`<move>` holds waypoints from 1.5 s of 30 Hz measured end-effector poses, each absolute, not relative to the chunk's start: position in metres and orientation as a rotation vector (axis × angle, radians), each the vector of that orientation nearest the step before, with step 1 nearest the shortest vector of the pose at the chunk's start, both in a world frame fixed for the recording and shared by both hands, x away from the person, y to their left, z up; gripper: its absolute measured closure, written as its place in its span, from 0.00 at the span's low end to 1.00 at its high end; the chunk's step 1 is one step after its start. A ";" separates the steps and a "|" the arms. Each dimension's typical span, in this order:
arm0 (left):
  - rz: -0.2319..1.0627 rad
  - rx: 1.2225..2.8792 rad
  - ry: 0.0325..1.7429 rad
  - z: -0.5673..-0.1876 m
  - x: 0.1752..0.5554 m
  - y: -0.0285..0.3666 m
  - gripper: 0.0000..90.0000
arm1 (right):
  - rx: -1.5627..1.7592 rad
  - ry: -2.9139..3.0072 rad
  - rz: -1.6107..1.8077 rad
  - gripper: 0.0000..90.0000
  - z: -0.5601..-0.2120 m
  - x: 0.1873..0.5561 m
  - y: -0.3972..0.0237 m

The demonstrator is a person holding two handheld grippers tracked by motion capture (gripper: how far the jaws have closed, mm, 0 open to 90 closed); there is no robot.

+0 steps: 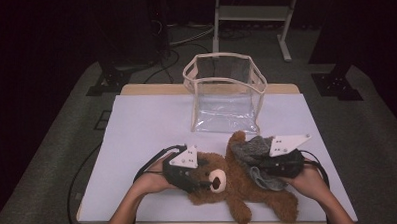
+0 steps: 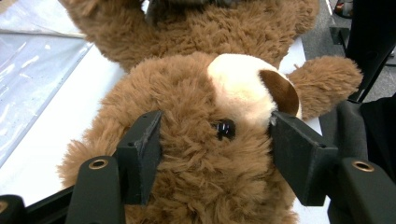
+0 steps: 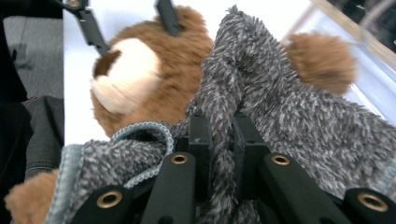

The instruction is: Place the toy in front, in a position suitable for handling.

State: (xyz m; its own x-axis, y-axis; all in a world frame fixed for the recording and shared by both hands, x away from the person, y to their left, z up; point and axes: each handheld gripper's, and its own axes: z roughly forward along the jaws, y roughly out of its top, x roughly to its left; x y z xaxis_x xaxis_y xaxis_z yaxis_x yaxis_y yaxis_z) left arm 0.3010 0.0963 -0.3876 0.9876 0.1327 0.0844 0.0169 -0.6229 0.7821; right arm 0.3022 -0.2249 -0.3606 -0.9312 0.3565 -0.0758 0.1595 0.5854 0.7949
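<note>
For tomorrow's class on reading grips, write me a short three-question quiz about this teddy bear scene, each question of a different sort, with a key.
1. True or false: the left claw clamps the teddy bear's leg.
2. What does the right claw pinch? A) grey fuzzy garment B) clear bag C) cable
3. Fill in: the clear bag stands ___ the bear, farther from the person.

Key: 1 false, it clamps the head; 2 A; 3 behind.

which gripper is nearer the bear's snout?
Left. The left gripper clamps the teddy bear's head beside the snout; the right gripper pinches the grey garment over the body.
</note>
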 end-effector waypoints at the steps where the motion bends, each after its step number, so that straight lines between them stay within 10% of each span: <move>1: 0.167 2.235 0.101 -0.388 0.301 0.096 0.39 | 0.458 2.599 1.290 0.88 -0.363 0.303 -0.230; 45: 0.141 2.223 0.048 -0.378 0.299 0.090 0.42 | 0.445 2.632 1.303 0.88 -0.366 0.311 -0.226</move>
